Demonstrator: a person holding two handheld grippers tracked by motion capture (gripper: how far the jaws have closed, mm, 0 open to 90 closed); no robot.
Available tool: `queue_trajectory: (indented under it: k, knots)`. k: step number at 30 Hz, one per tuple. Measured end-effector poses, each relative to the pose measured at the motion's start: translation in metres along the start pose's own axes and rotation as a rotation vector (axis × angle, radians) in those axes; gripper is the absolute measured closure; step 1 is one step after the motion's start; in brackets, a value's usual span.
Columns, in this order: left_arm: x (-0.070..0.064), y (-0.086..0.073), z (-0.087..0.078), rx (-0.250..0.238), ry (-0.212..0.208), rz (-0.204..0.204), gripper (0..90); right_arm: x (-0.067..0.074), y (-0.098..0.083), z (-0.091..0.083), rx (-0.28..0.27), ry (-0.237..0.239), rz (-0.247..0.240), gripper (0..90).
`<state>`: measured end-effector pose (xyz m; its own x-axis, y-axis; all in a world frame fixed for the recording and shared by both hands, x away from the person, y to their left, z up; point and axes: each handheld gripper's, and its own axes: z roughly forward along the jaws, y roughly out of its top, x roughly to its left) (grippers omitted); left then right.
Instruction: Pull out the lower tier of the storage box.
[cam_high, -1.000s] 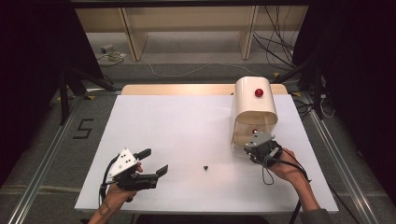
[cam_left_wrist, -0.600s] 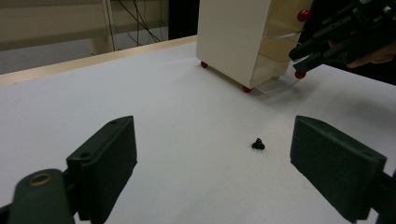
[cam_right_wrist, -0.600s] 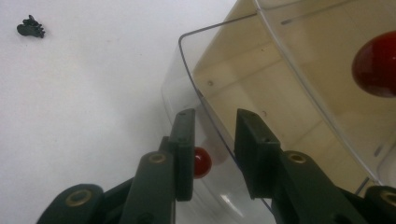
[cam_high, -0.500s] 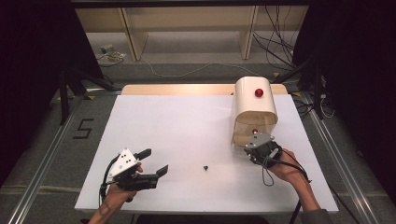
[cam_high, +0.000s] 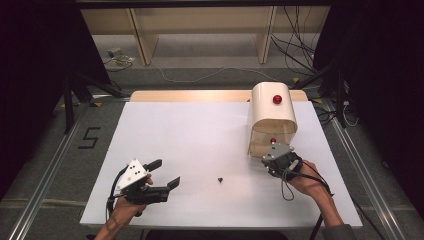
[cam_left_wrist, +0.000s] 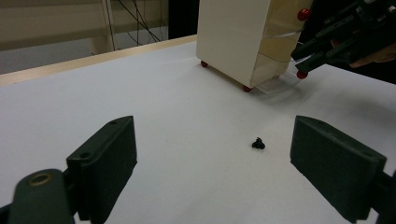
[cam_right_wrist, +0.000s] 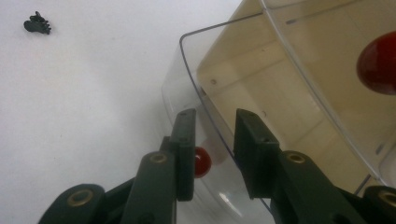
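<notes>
A cream box (cam_high: 272, 117) with a red knob (cam_high: 277, 99) on top stands at the table's right. At its foot a clear drawer (cam_right_wrist: 187, 60) is pulled out a little. My right gripper (cam_right_wrist: 215, 119) straddles the drawer's clear front wall, one jaw against the small red knob (cam_right_wrist: 201, 161) outside and the other inside, so it is shut on that front. A tiny black part (cam_high: 219, 179) lies loose on the white table between the hands. My left gripper (cam_high: 168, 173) hovers at the front left, open and empty, with the black part (cam_left_wrist: 258, 144) lying ahead between its jaws.
The white table (cam_high: 200, 130) has a wooden strip along its far edge. Beyond it stand wooden shelf legs and loose cables on the floor. A "5" is marked on the floor at the left. Metal rails run along both sides.
</notes>
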<state>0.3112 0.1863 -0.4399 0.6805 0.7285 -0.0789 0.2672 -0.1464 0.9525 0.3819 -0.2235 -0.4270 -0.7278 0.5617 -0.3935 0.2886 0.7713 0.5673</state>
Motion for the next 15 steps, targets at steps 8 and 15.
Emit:
queue_trajectory:
  k: [8, 15]
  knots:
    - [-0.0002, 0.0, -0.0001, 0.0, 0.001, 0.002, 14.4, 0.0003, -0.0004, -0.0009, -0.002, 0.004, -0.005, 70.4]
    - [-0.0004, -0.0001, 0.0, 0.001, 0.0, 0.002, 14.4, 0.0007, -0.0008, -0.0016, -0.002, 0.004, -0.009, 70.7]
